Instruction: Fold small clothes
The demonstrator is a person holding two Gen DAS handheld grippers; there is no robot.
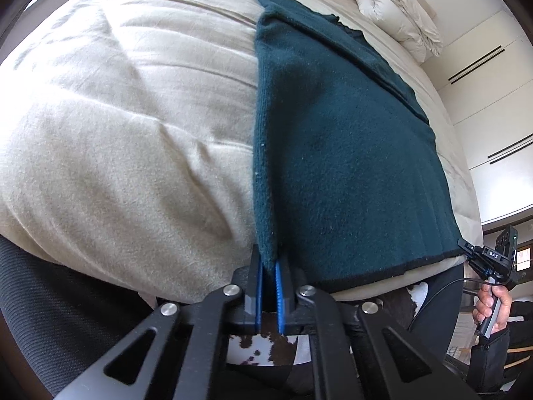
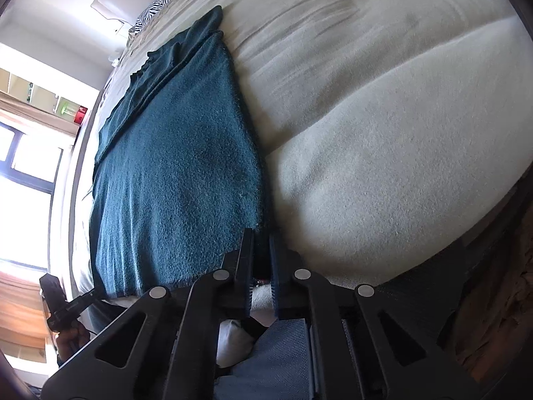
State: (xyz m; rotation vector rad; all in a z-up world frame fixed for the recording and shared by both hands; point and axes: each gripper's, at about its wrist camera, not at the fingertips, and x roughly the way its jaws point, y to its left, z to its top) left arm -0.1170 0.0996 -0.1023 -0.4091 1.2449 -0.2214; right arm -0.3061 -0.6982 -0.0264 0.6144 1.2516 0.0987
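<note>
Both my tools pinch the green garment's near corners.
L tool (image 1: 269, 268) & R tool (image 2: 261, 250) clamp the garment (image 1: 343, 153) flat on bed (image 1: 116, 116).

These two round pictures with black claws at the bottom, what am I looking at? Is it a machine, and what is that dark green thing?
No machine: a person holds a two-finger gripper in each hand, and each carries a wide-angle camera looking along its fingers. One picture is from the left gripper, the other from the right gripper. On the cream bed cover lies a dark green knitted garment, spread flat. Each gripper is shut on a near corner of it, one at each side. At the edge of the left picture you see the person's other hand on its handle.
</note>
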